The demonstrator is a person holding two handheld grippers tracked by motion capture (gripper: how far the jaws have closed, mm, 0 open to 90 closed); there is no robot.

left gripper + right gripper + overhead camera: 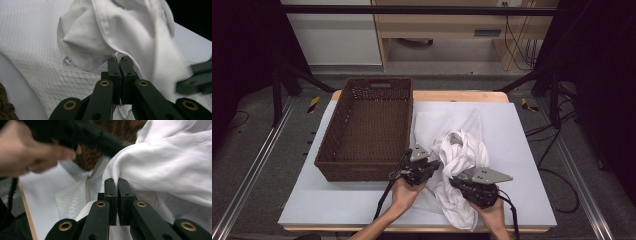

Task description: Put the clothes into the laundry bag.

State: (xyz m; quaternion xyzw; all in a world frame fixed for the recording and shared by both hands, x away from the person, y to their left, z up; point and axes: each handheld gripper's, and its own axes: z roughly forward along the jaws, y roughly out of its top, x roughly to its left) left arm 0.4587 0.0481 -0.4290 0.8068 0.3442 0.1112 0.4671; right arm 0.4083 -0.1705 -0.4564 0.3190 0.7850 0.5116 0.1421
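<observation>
1. One basket (371, 131), empty, stands on the left half of the tabletop (522, 150). One white garment (460, 155) lies bunched just right of it, on top of one white mesh bag (432, 125) spread flat. Two grippers work the cloth, one in each hand.
2. The high view shows the left gripper (432, 164) at the garment's left edge and the right gripper (458, 181) at its near part, the two close together, with the garment trailing down toward the near edge of the tabletop.
3. The left gripper view shows the left gripper (119, 59) with its jaws pressed together on a fold of the garment (105, 35), a scrap of cloth pinched at the tips. The mesh bag (37, 50) lies underneath, and a corner of the basket (6, 107) shows at the bottom left.
4. The right gripper view shows the right gripper (117, 181) with its jaws closed on a thick fold of the garment (170, 165), which hangs over the tips. The left hand (32, 150) is blurred at the upper left, with the basket (95, 157) behind it.
</observation>
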